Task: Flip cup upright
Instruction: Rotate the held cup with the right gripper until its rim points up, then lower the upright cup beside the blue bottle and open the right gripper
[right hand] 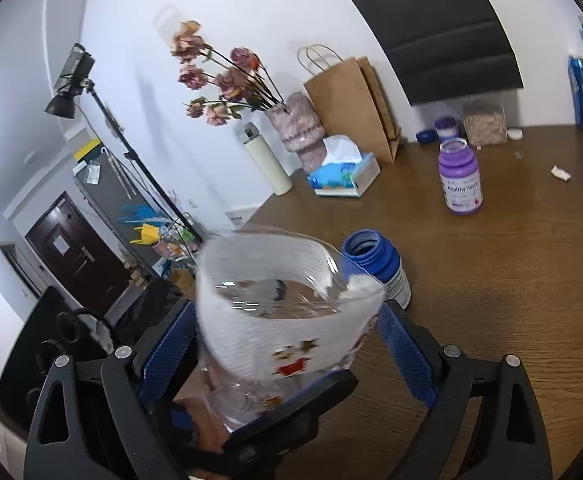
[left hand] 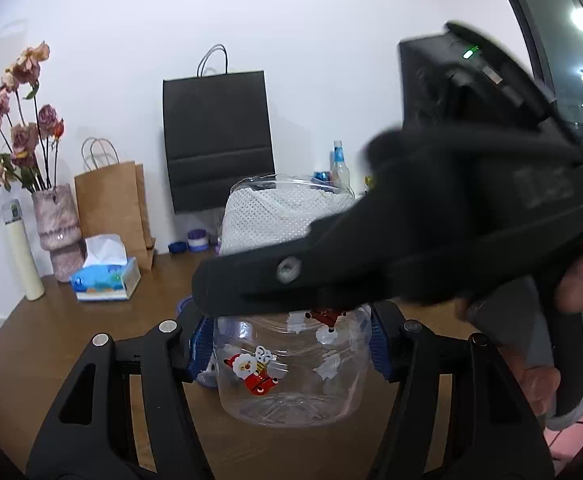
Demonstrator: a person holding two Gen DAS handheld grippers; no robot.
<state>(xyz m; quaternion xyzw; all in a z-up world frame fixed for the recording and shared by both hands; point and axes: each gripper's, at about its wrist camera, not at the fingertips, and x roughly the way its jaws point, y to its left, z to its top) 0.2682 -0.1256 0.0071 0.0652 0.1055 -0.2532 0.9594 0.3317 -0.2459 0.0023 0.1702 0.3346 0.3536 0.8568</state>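
Observation:
A clear plastic cup (left hand: 291, 364) with Santa stickers and a white mesh sleeve stands mouth-up above the wooden table (left hand: 91, 320). My left gripper (left hand: 291, 350) is shut on its lower part, blue pads against both sides. My right gripper (right hand: 287, 344) reaches in from the right across the cup's middle and is shut on the cup (right hand: 283, 312), its blue pads flanking the sleeve. The right gripper body (left hand: 431, 232) hides part of the cup in the left wrist view.
A blue-capped bottle (right hand: 375, 268) stands just behind the cup, a purple bottle (right hand: 459, 176) farther back. A tissue box (left hand: 105, 276), vase of dried flowers (left hand: 57, 228), white flask (left hand: 21, 252), and brown paper bag (left hand: 111, 204) line the wall.

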